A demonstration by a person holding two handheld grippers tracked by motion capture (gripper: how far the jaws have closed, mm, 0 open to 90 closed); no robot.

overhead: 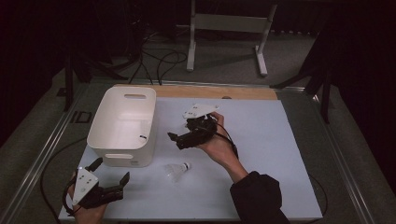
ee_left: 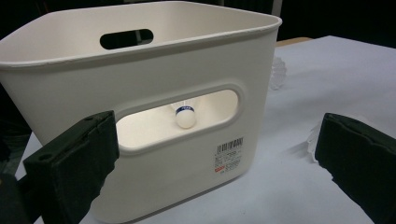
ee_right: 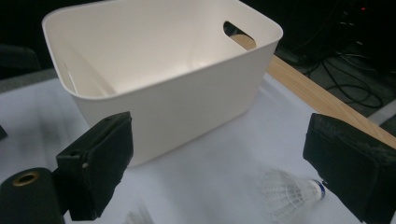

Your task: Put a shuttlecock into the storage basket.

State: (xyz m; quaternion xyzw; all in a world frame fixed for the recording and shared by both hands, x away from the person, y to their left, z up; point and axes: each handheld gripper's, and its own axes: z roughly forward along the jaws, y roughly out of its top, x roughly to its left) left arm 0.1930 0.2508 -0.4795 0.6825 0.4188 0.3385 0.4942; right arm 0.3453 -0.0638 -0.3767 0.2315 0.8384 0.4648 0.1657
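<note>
1. The right gripper (overhead: 183,132) hangs over the white table sheet (overhead: 261,140), just right of the white bin (overhead: 122,125) — jaws spread wide, holding nothing.
2. The left gripper (overhead: 111,171) sits at the near-left corner, in front of the bin, jaws wide apart and empty.
3. One shuttlecock (overhead: 177,170) lies on its side on the sheet, between the two grippers, near the bin's front corner.
4. A second shuttlecock (ee_left: 185,114) rests inside the bin — seen through the handle slot (ee_left: 180,119) in the left gripper view.
</note>
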